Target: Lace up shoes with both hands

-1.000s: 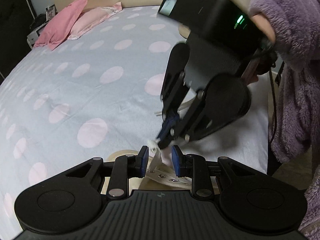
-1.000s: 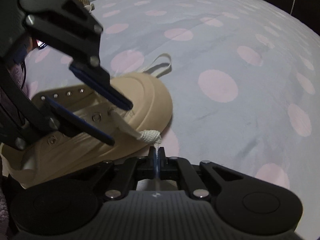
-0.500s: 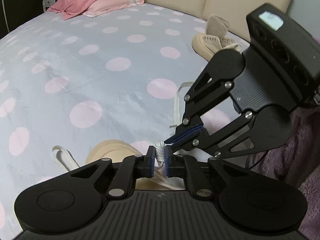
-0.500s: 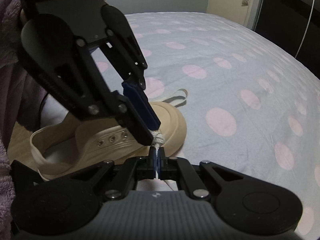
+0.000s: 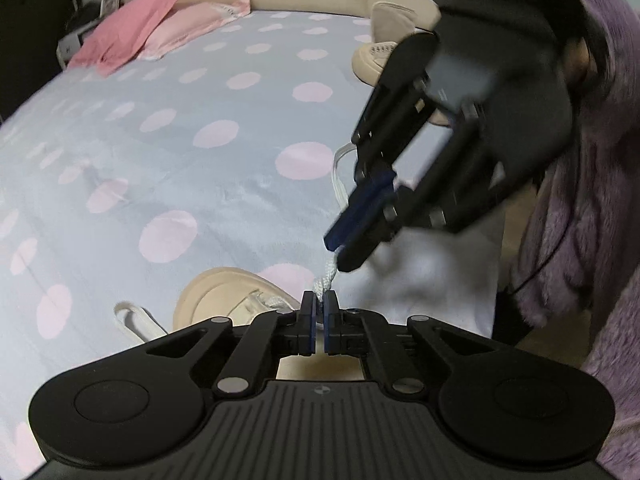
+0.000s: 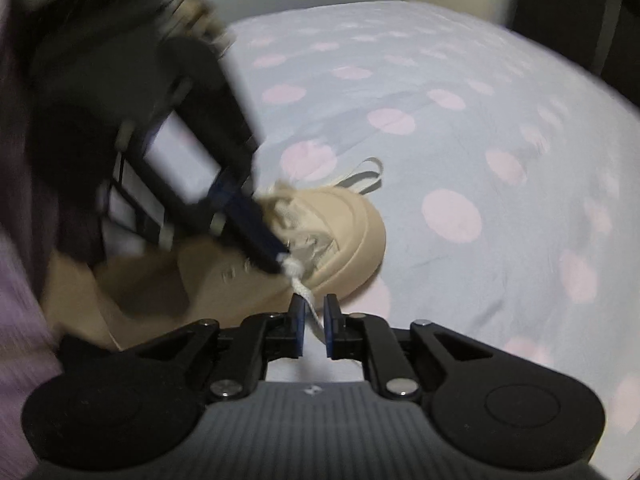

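Note:
A beige sneaker (image 6: 340, 236) lies on the dotted bedspread; its toe shows in the left wrist view (image 5: 224, 292). A white lace (image 5: 325, 280) runs up from the shoe. My left gripper (image 5: 319, 304) is shut on the lace end. My right gripper (image 6: 313, 312) has its jaws a little apart, with the lace (image 6: 304, 292) loose between them. In the left wrist view the right gripper (image 5: 340, 248) hangs just above the lace end. In the right wrist view the left gripper (image 6: 280, 260) pinches the lace over the shoe's eyelets. The right view is blurred.
A second beige shoe (image 5: 376, 60) lies at the far side of the bed. Pink pillows (image 5: 136, 32) lie at the far left by the headboard. A loose lace loop (image 5: 132, 320) lies beside the toe. The person's purple fleece sleeve (image 5: 592, 200) is on the right.
My left gripper has closed on the lace end. My right gripper, shut on it before, has opened and drawn back a little.

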{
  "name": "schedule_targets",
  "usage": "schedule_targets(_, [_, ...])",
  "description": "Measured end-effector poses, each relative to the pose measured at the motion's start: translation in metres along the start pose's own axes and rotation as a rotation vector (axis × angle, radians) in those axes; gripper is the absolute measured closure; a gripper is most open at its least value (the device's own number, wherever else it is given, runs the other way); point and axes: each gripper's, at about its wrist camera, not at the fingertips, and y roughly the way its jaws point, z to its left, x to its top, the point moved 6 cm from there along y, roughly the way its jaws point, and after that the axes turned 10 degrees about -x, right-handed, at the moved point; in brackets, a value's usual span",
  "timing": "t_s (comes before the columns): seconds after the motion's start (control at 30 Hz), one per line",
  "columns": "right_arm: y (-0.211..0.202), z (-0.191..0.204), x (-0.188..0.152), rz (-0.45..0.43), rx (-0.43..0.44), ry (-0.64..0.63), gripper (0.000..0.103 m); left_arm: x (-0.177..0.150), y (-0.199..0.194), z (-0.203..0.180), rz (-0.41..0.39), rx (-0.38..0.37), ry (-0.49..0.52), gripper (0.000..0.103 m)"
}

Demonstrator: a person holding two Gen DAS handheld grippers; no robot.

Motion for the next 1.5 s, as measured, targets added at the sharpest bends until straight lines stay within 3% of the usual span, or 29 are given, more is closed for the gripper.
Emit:
schedule_targets(0.2, [0.009,-0.021,0.008,0.067,0.111,0.349,0.091,-0.003,0.005,-0.015,0.015,0.063,0.138,0.102])
schedule_targets(0.37, [0.01,-0.03,-0.015,0.132,0.227,0.669,0.09,-0.007,0.01,-0.021,0.028,0.1,0.215,0.102])
schedule_targets(0.6, [0.029,-0.035,-0.023,0.203,0.345,0.983,0.089,-0.015,0.015,-0.032,0.035,0.141,0.324,0.102])
schedule_targets(0.83, [0.032,-0.036,-0.025,0.216,0.374,1.059,0.089,-0.019,0.017,-0.035,0.027,0.157,0.346,0.102])
schedule_targets(0.93, [0.033,-0.036,-0.025,0.218,0.375,1.072,0.097,-0.018,0.016,-0.033,0.018,0.157,0.331,0.102])
schedule_targets(1.17, [0.025,-0.029,-0.012,0.171,0.202,0.85,0.099,-0.016,0.005,-0.02,0.009,0.126,0.233,0.103])
schedule_targets(1.33, [0.011,-0.028,-0.008,0.122,0.222,0.797,0.099,-0.007,-0.006,-0.013,-0.047,0.069,0.126,0.102])
schedule_targets(1.5, [0.002,-0.024,0.001,0.06,0.233,0.718,0.099,-0.003,-0.006,0.0,-0.053,0.045,0.035,0.1])
